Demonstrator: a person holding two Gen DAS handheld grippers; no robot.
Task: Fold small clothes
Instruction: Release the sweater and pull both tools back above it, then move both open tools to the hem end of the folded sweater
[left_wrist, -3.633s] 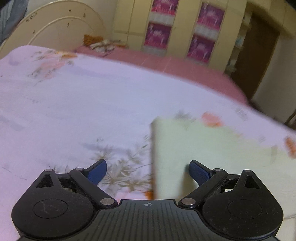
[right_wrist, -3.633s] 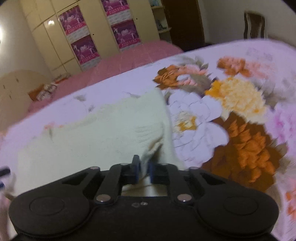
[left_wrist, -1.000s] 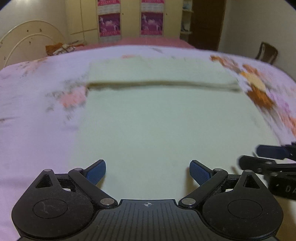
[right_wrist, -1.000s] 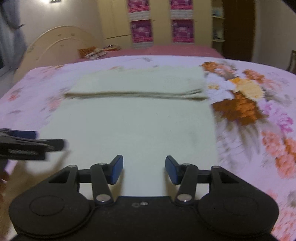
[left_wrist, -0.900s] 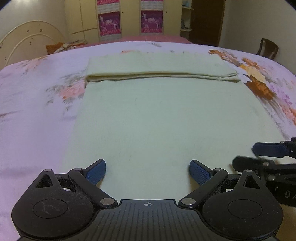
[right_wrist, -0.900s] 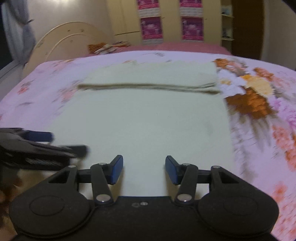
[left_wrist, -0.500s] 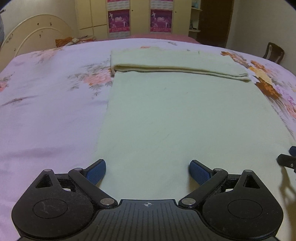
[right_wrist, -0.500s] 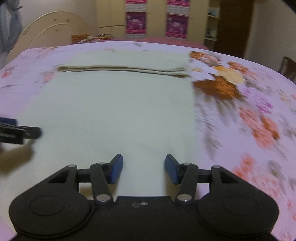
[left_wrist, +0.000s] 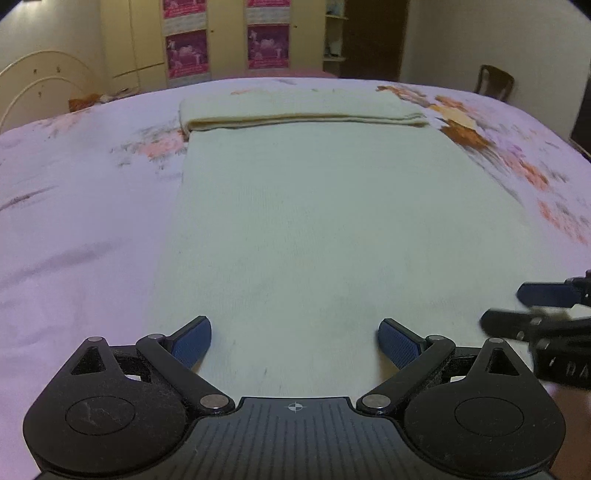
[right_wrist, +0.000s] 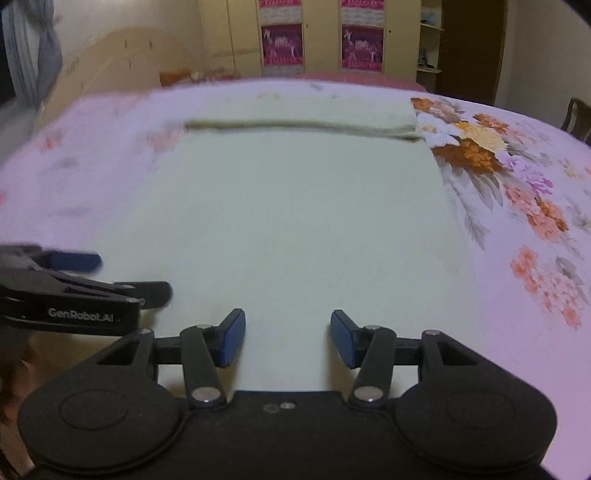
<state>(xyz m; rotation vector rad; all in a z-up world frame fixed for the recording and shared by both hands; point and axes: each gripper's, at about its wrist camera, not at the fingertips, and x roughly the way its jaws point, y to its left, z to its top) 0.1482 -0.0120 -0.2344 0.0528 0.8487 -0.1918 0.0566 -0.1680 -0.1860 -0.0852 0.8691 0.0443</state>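
Bed (left_wrist: 74, 206): floral pink sheet, cloth (left_wrist: 314, 221) laid flat on it, centre of both views.

L gripper (left_wrist: 294, 343): jaws wide, nothing held, hovering over the near-left part of the cloth. Near hem is hidden under the gripper bodies, so contact can't be told.

Cloth: pale cream-green, knit-like, mostly smooth. Far end is already folded over toward the cam as a band (left_wrist: 295, 109) running across; the fold edge is seen as a dark line. Rest is a single flat layer. Long axis runs straight away from both jaws, near to far. Left edge sits just outboard of the L jaws; right edge is seen in the R view next to the orange flowers.

R gripper (right_wrist: 288, 338): jaws open, narrower gap than L, empty, over the near-right part of the cloth. It's also seen at the right edge of the L view, side by side w/ L.

Judgement: both are about equally near the near hem; next fold prob needs that hem gripped at both corners and carried fwd toward the band. Each gripper would have to shift outward to reach its corner.
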